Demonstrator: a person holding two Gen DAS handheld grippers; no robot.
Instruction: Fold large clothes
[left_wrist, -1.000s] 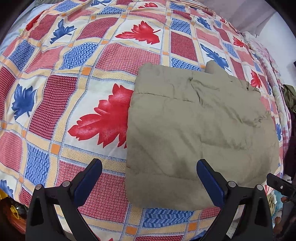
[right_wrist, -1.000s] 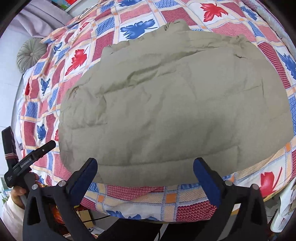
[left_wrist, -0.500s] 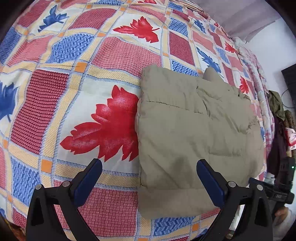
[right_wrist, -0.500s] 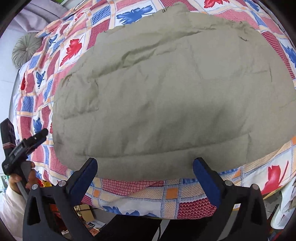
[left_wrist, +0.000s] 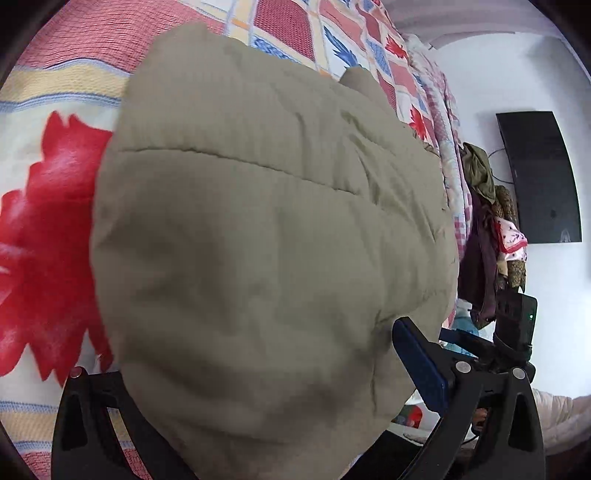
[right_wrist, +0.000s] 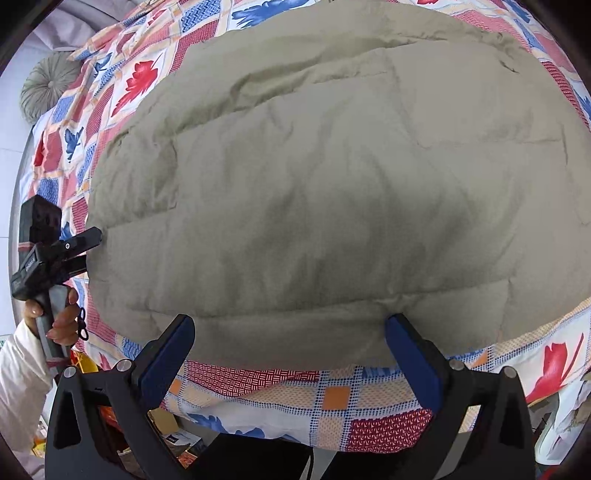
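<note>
Here the left gripper (left_wrist: 255, 373) has its fingers spread wide around the near corner of the folded jacket (left_wrist: 266, 236): the right-hand blue pad shows at the lower right of the left wrist view, touching the cloth's edge, while the other finger is hidden behind the bulging fabric, so the spread is plain but whether anything is truly pinched I cannot tell. In the right wrist view the right gripper (right_wrist: 290, 343) is likewise wide open and holds nothing — its two blue pads sit at the jacket's (right_wrist: 325, 192) near hem, at the bottom of the frame, with the cloth spreading up and away from them. The left gripper (right_wrist: 79, 245) shows there too, at the middle left edge, its black tip touching the jacket's side. So the garment lies straight ahead of both tools, its long axis running left to right across the right wrist view, and the left one seems slightly deeper in. The jacket is olive-drab, matt and puffy, quilted by stitched seams into soft panels, already folded into a thick rounded slab; it should sag and spring back when lifted. It rests on the bedspread (right_wrist: 332, 398) — a woven check of red, blue and orange with leaf prints — near the bed's front edge. A round pleated cushion (right_wrist: 46, 86) sits at upper left.
</note>
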